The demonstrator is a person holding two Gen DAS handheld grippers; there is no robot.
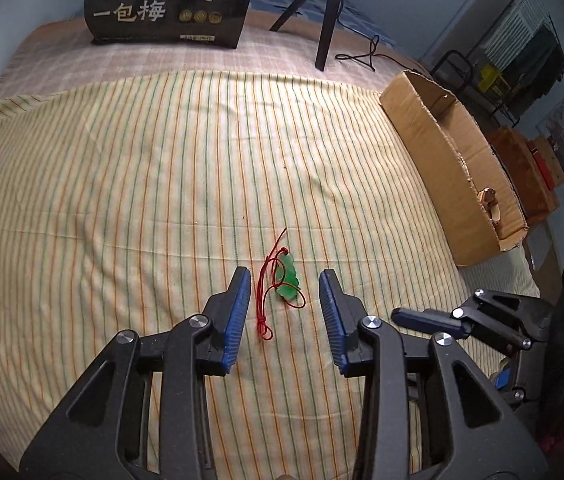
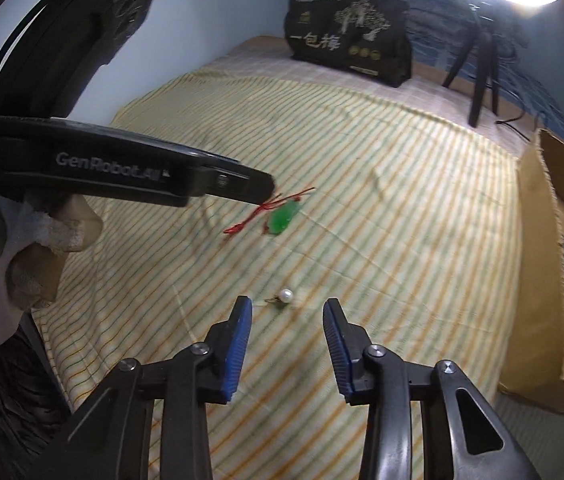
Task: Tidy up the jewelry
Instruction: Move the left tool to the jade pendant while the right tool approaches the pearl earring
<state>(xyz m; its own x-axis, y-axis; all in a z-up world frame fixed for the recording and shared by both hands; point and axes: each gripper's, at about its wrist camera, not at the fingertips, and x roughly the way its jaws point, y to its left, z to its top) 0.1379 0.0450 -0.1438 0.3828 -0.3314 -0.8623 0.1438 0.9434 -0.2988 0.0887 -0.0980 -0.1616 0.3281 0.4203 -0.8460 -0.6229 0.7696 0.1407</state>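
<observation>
The left tool (image 1: 285, 274) hangs spread over the green pendant (image 1: 288, 284) and its red cord (image 1: 261, 308), gripping nothing; the right tool (image 2: 287, 307) is likewise spread, just short of the pearl earring (image 2: 285, 295). Both pieces lie loose on the striped bed (image 1: 122, 200). The cardboard box (image 1: 454, 184) beside it already holds some jewelry, so I judge two pieces remain.

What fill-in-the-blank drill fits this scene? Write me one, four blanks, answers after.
1. The green pendant hangs on a ____ cord.
2. Ahead of the right gripper lies a white ____.
3. The cardboard box sits on the ____ cloth.
4. The jaws of the left gripper stand ____, pads off the pendant.

Missing words: red; pearl; striped; open
</observation>
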